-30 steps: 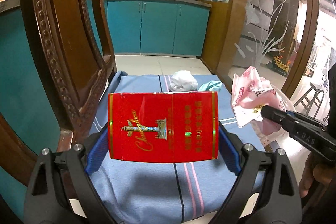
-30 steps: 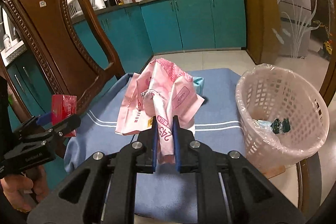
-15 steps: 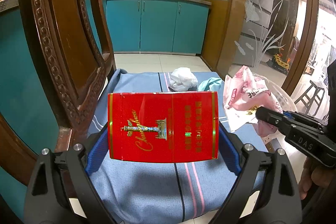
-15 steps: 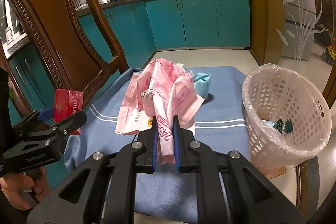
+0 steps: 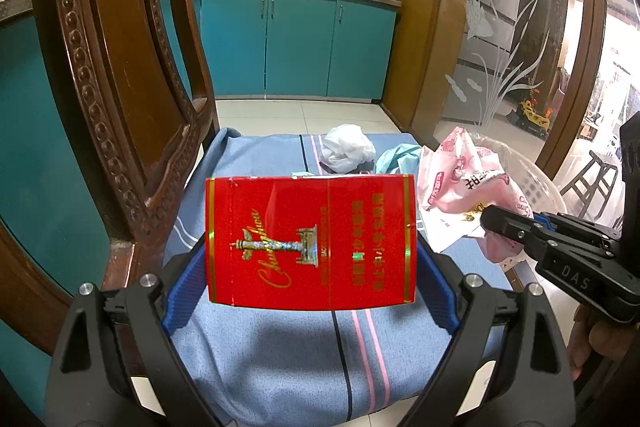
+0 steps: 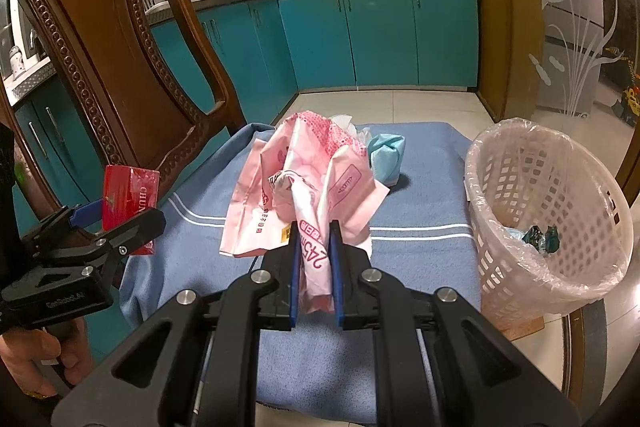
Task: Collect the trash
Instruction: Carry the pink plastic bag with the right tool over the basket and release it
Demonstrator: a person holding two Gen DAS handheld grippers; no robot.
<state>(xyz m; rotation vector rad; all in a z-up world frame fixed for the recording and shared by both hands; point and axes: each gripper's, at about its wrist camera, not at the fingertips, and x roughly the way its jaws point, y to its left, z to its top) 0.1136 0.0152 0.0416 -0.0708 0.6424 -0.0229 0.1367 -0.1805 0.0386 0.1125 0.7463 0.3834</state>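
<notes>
My left gripper [image 5: 311, 247] is shut on a red cigarette pack [image 5: 310, 241], held flat above the blue cloth [image 5: 272, 359]; the pack [image 6: 129, 199] also shows at the left of the right wrist view. My right gripper [image 6: 315, 243] is shut on a crumpled pink plastic bag [image 6: 308, 179], lifted over the cloth [image 6: 420, 259]. The bag [image 5: 460, 183] hangs from the right gripper [image 5: 490, 221] at the right of the left wrist view. A white crumpled tissue [image 5: 346, 147] and a light blue wad [image 6: 386, 155] lie at the cloth's far end.
A pale plastic basket [image 6: 560, 227] lined with a clear bag stands right of the cloth, some dark wrappers [image 6: 540, 237] inside. A carved wooden chair back [image 6: 116, 59] rises on the left. Teal kitchen cabinets [image 5: 296, 47] stand behind, across a tiled floor.
The right gripper with the pink bag has drifted slightly left and nearer in the left wrist view. The left gripper and red pack have not moved.
</notes>
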